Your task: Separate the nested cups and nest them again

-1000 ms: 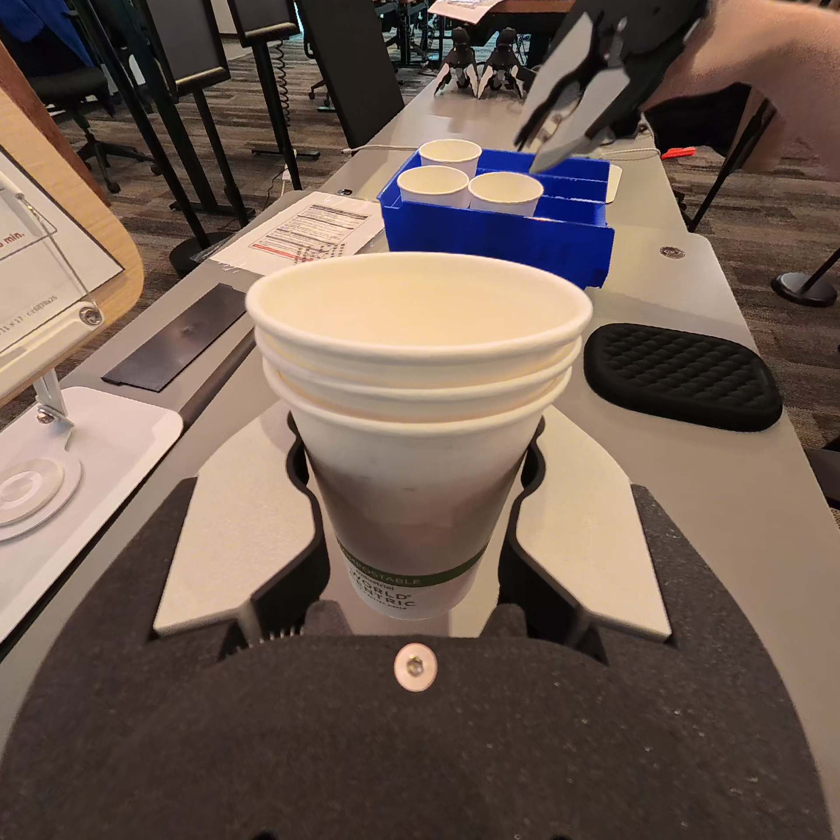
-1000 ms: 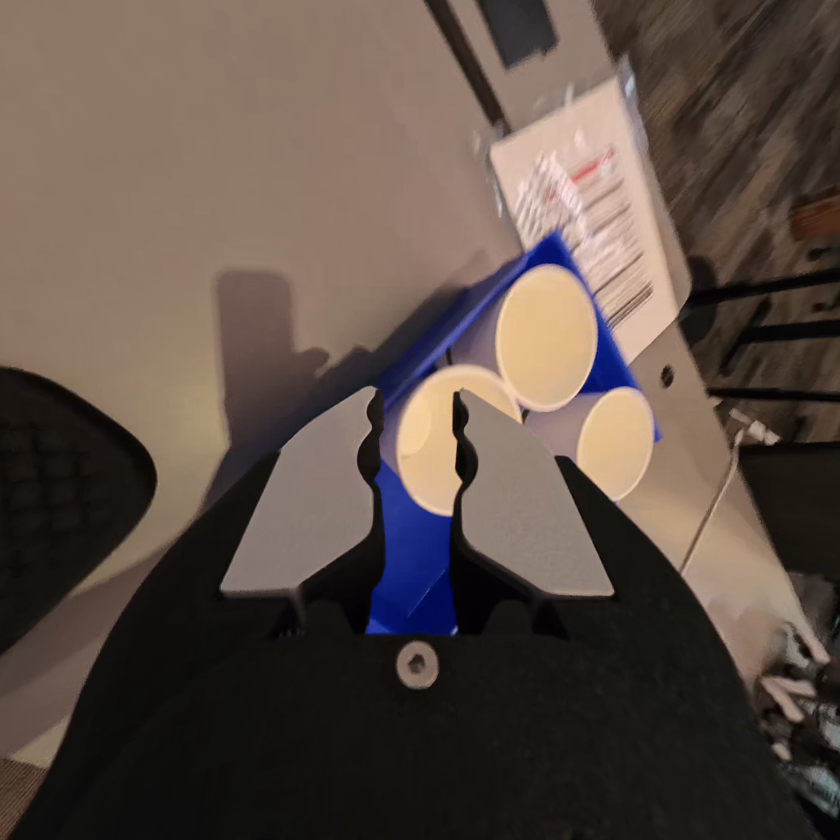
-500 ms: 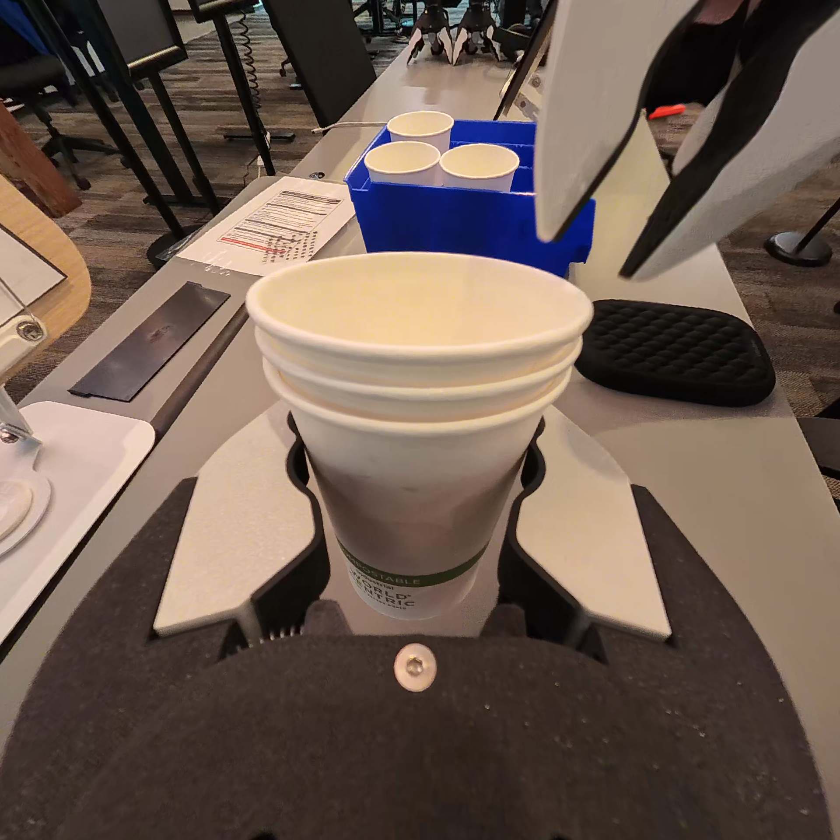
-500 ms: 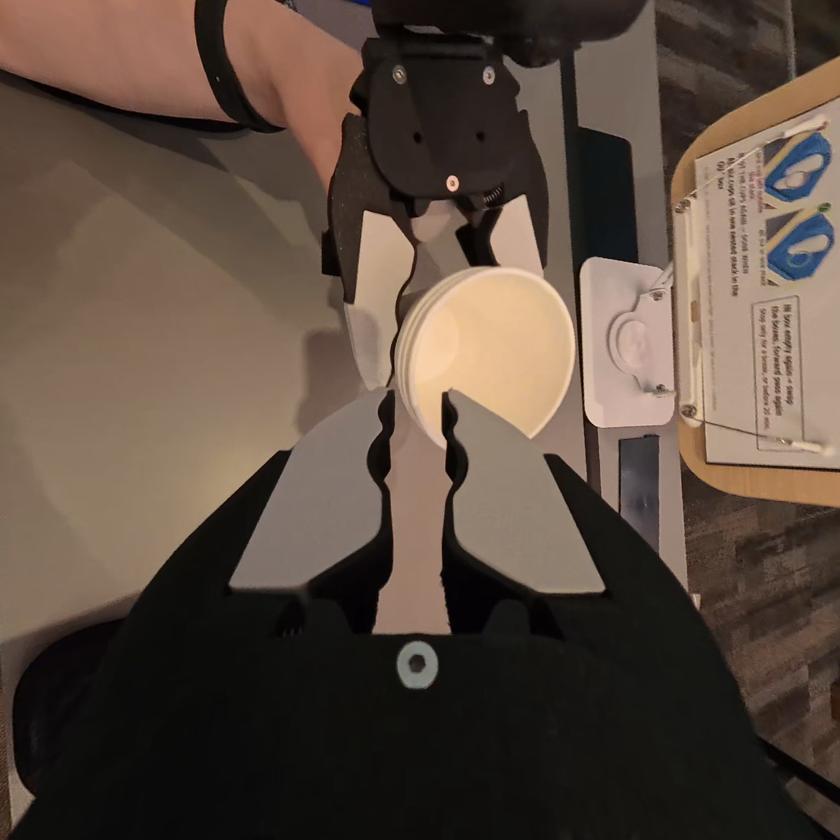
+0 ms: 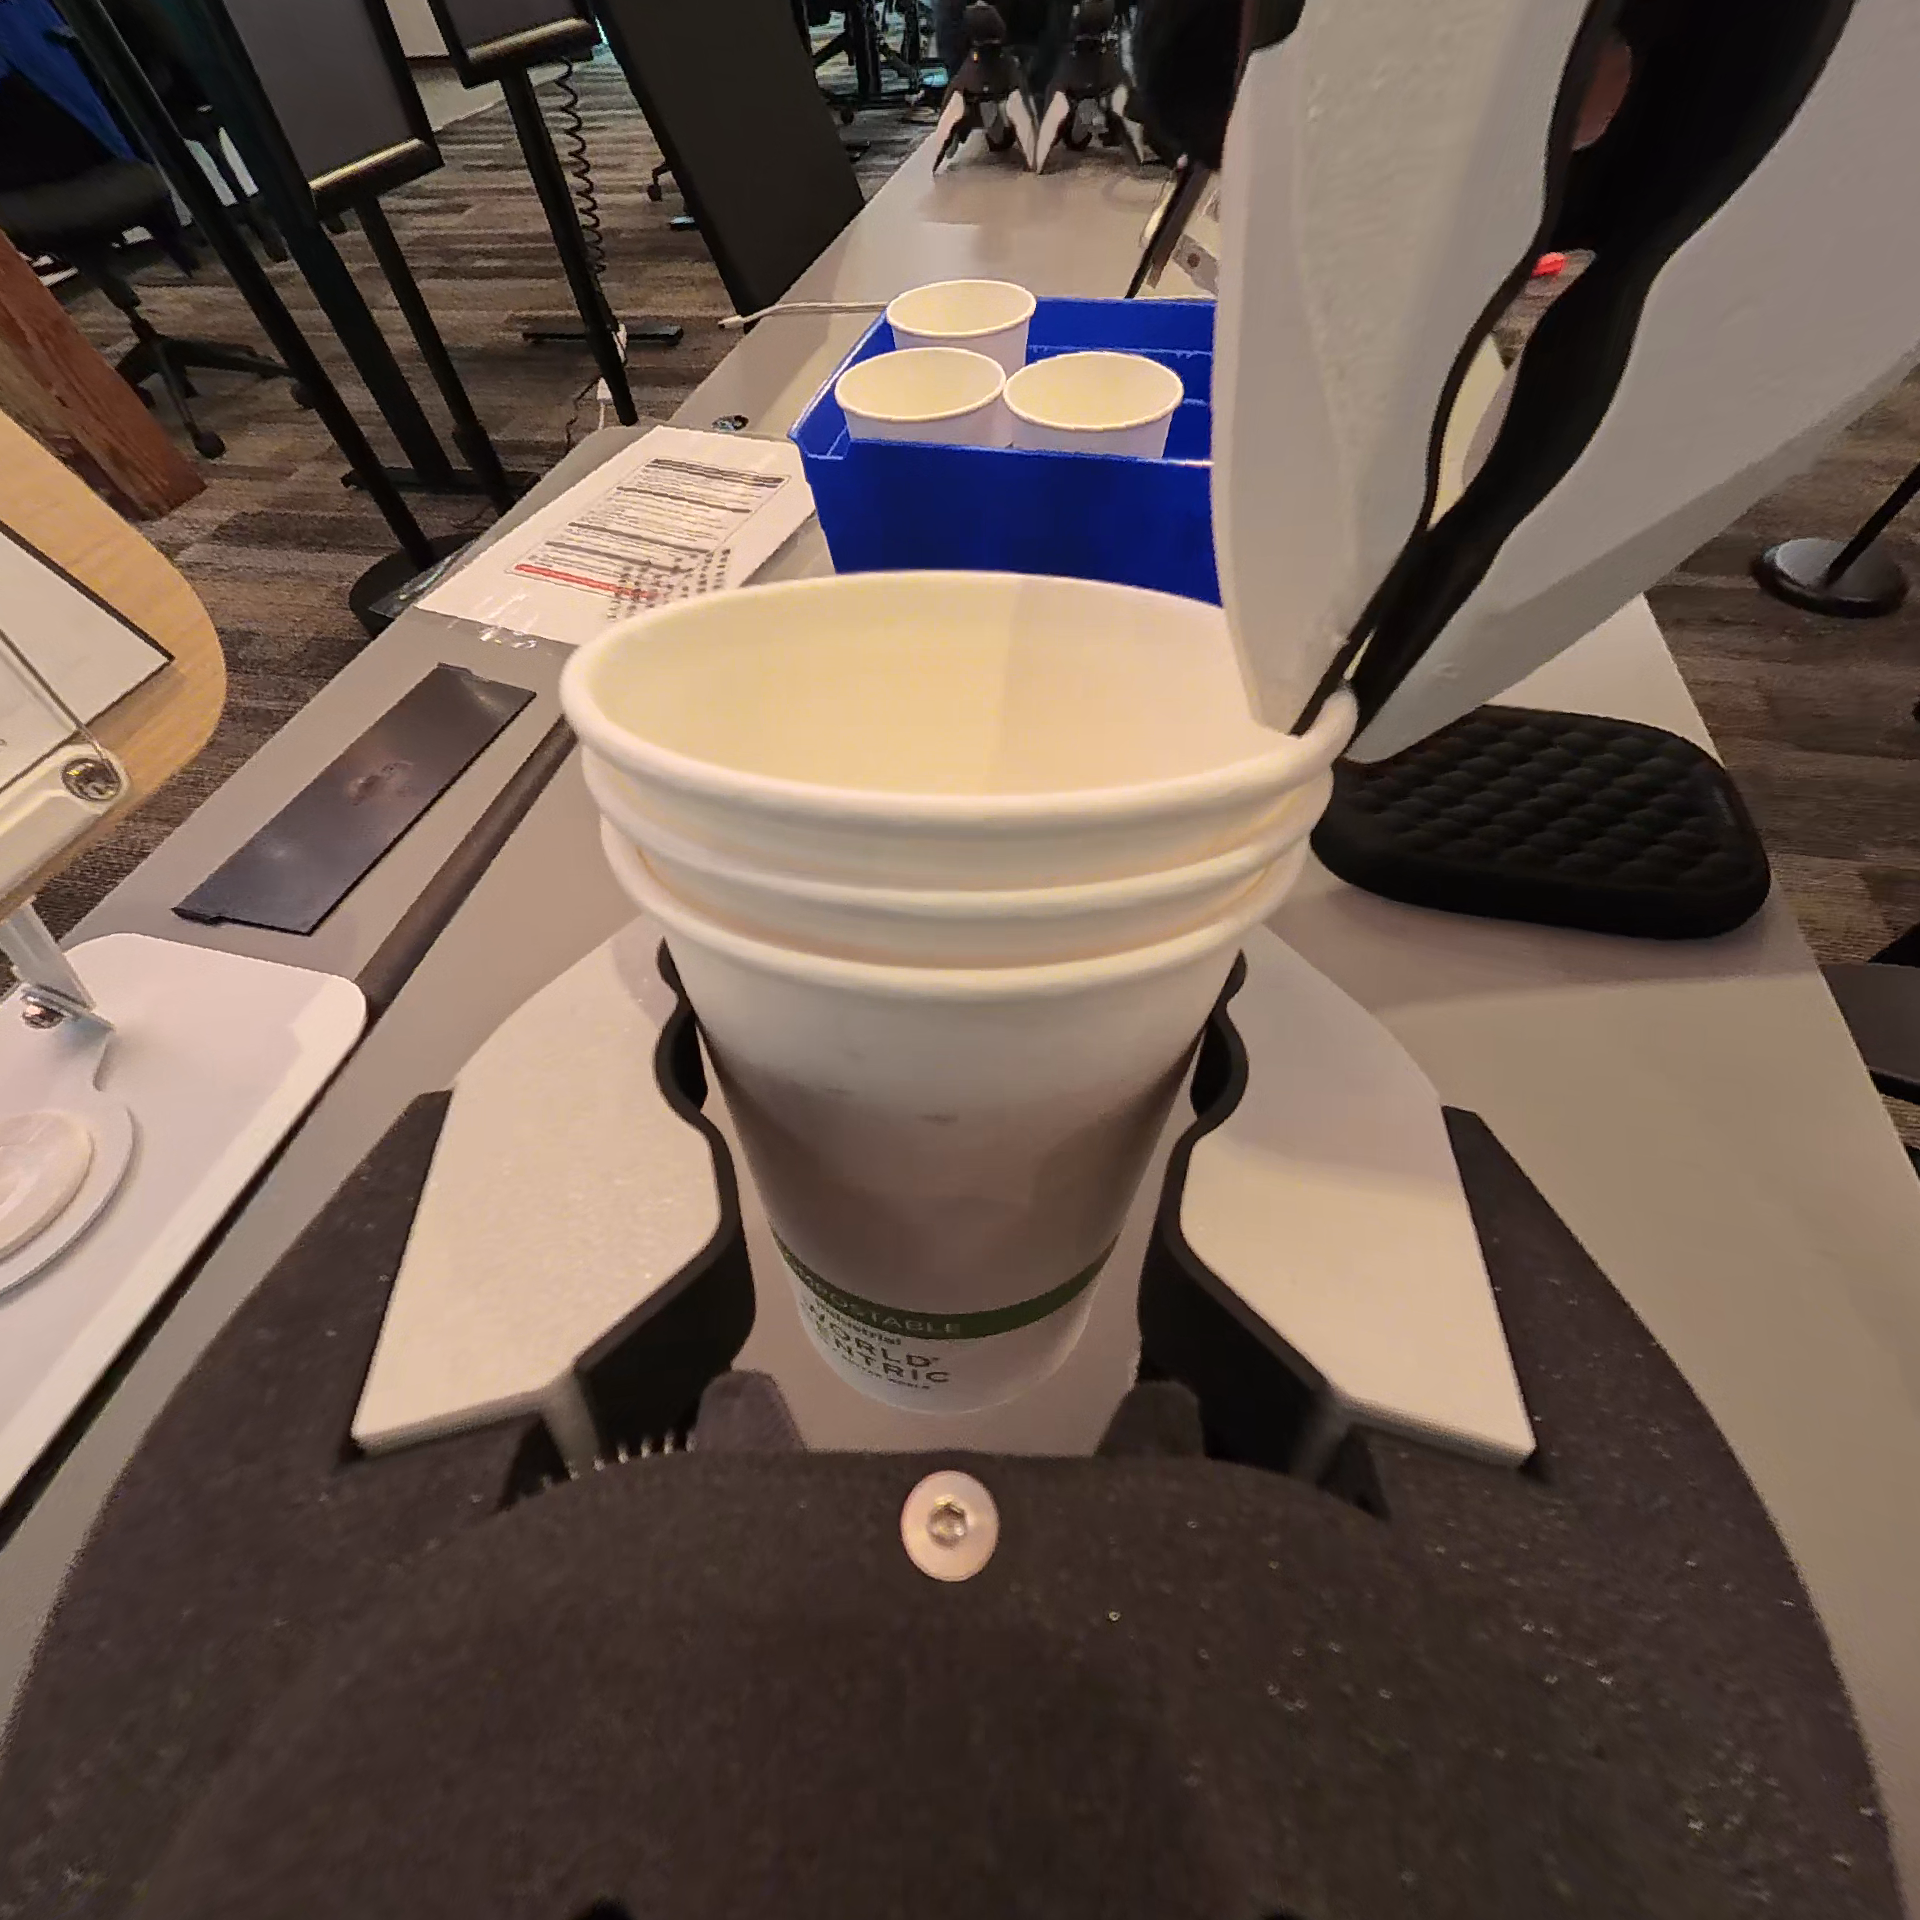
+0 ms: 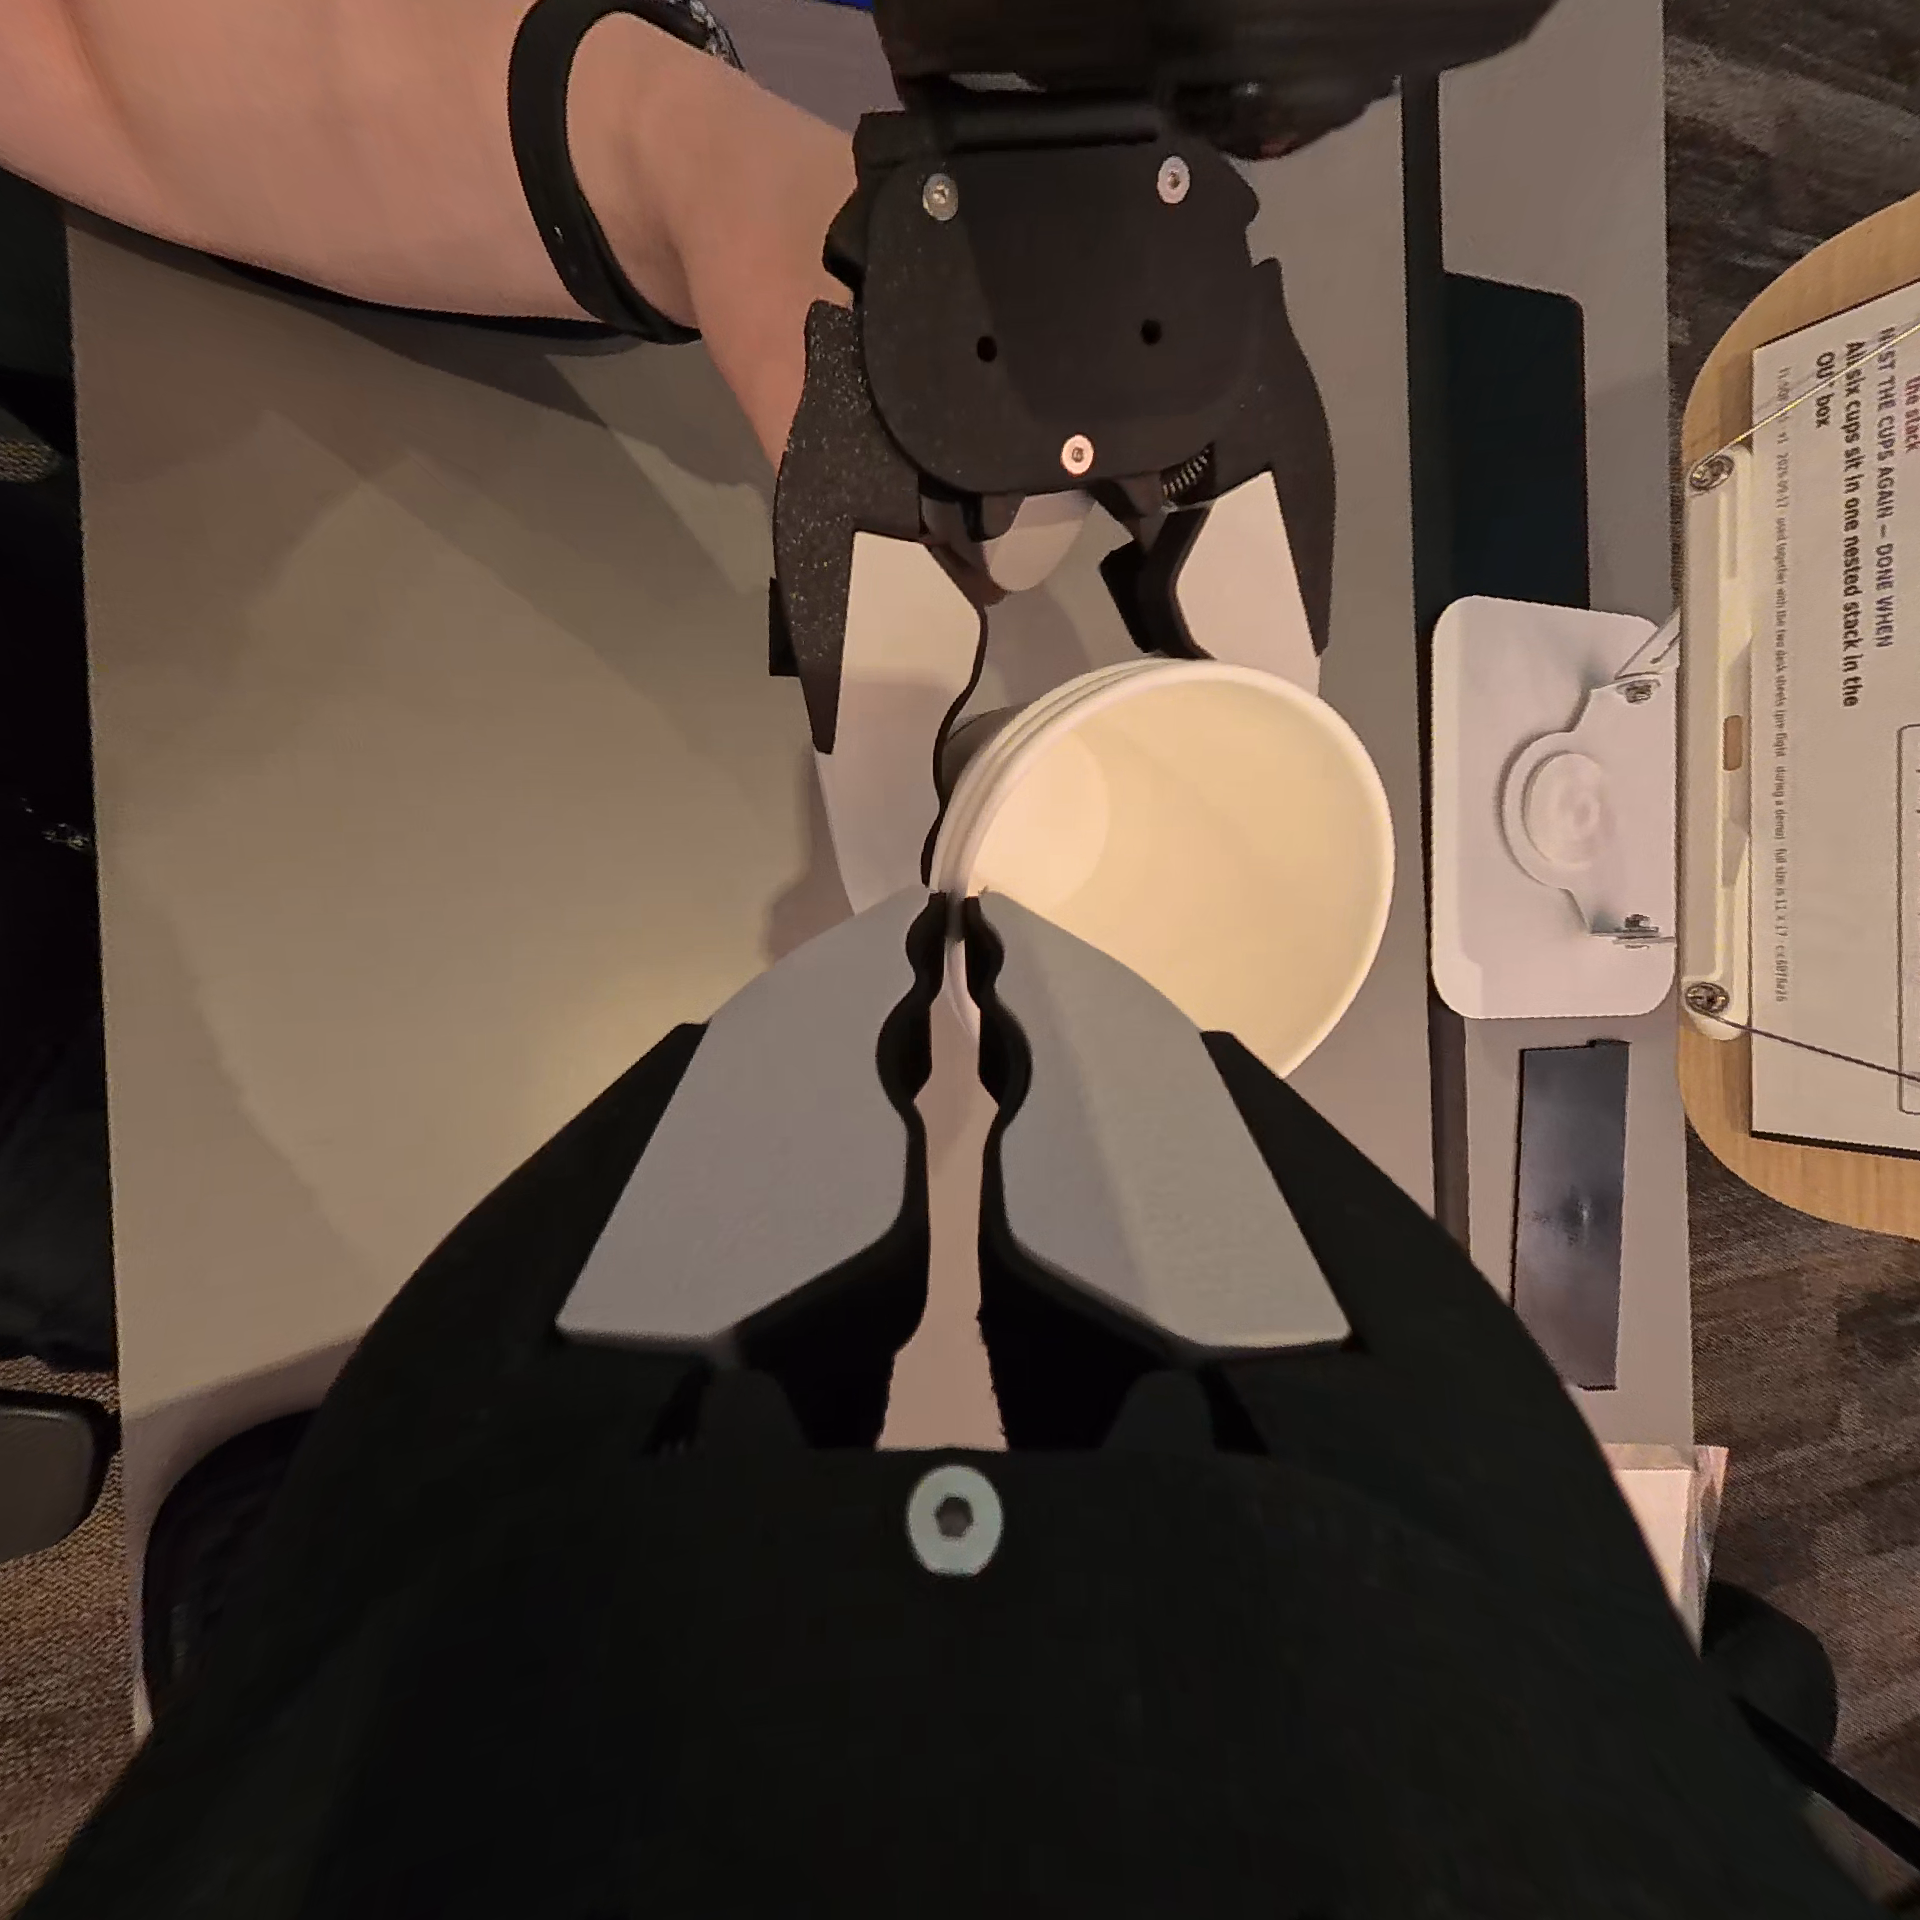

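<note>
Nested cups (image 5: 951,935), three rims showing, stand upright above the near table (image 5: 1455,1039), with the left hand-held gripper (image 5: 951,1174) clamped on the outer cup's wall. I have the right hand-held gripper (image 6: 957,920) pinched on the top cup's rim (image 5: 1320,727) at the stack's right side. Risk, in my judgement: the thin rim may crease or slip free under pull, or friction may drag the second cup out too; three separated cups (image 5: 1003,390) sit in the far blue bin (image 5: 997,509).
</note>
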Demonstrator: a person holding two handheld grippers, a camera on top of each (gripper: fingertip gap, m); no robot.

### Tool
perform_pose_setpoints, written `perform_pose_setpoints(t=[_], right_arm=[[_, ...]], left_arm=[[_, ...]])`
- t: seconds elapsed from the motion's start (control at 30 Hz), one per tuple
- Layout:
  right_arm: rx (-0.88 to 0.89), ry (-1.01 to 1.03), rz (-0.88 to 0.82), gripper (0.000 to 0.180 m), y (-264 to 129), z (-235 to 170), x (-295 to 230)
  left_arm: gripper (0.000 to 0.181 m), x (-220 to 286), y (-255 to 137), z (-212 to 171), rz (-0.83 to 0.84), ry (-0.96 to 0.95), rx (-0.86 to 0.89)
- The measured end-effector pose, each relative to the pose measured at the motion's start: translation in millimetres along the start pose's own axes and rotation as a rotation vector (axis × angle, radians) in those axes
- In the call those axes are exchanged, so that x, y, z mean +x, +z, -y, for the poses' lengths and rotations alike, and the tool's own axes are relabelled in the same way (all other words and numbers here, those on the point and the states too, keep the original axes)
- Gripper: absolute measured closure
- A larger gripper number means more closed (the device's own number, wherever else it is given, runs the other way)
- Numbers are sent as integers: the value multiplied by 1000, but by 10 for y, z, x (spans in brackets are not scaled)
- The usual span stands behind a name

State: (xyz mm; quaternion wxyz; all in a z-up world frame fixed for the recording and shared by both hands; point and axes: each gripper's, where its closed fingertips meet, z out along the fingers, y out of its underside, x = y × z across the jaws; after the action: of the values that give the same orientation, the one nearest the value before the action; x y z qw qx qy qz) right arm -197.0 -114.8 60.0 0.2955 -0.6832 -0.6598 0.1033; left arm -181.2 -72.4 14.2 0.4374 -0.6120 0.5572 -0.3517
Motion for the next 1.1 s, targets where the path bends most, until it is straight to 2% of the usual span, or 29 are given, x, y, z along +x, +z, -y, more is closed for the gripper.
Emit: perform_pose_setpoints(t=[0.47, 0.73, 0.93, 1.1], right_arm=[[14, 13, -17, 177, -236, 51, 39], [2, 7, -10, 174, -209, 70, 18], [-20, -11, -26, 177, -157, 72, 26], [11, -6, -16, 172, -178, 139, 2]], left_arm=[[88, 7, 4, 20, 0, -6, 11], [88, 42, -32, 82, -10, -3, 32], [88, 69, -35, 98, -12, 9, 30], [88, 67, -39, 109, -10, 7, 34]])
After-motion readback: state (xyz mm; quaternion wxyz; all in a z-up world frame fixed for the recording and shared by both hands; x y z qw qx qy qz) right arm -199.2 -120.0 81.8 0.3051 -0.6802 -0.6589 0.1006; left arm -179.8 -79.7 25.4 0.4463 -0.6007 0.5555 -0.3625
